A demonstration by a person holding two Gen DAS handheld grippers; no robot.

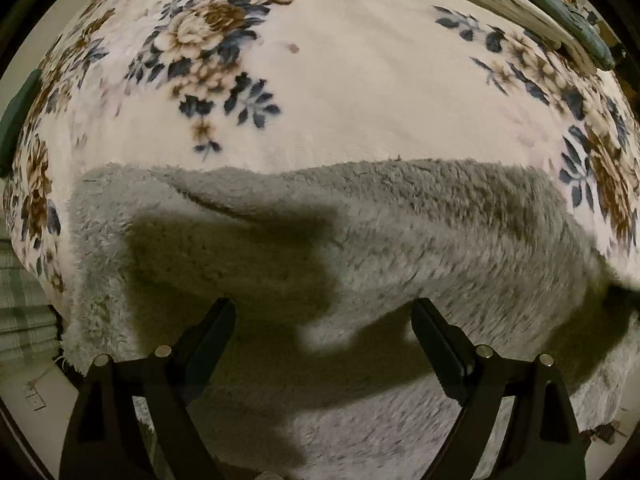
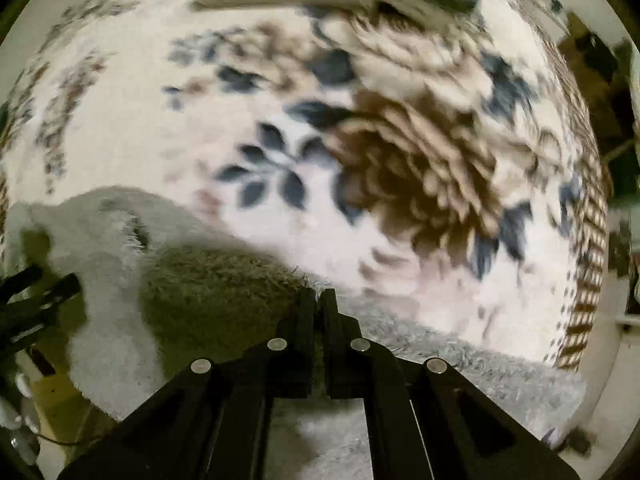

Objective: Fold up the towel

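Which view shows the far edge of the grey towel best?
The left wrist view: the grey towel spreads across the frame, its far edge sharp against the floral blanket. The right wrist view is blurred, showing only part of the towel beyond the right gripper.

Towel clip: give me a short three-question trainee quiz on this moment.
1. True or false: the left gripper is clamped on the towel.
2. Which gripper has its fingers closed at the towel's edge? A) left B) right C) neither
3. Fill in: the towel lies on a blanket printed with ____.

Key: 1 false, its fingers are spread wide above the towel. 2 B, the right gripper is pinched at the edge. 3 flowers.
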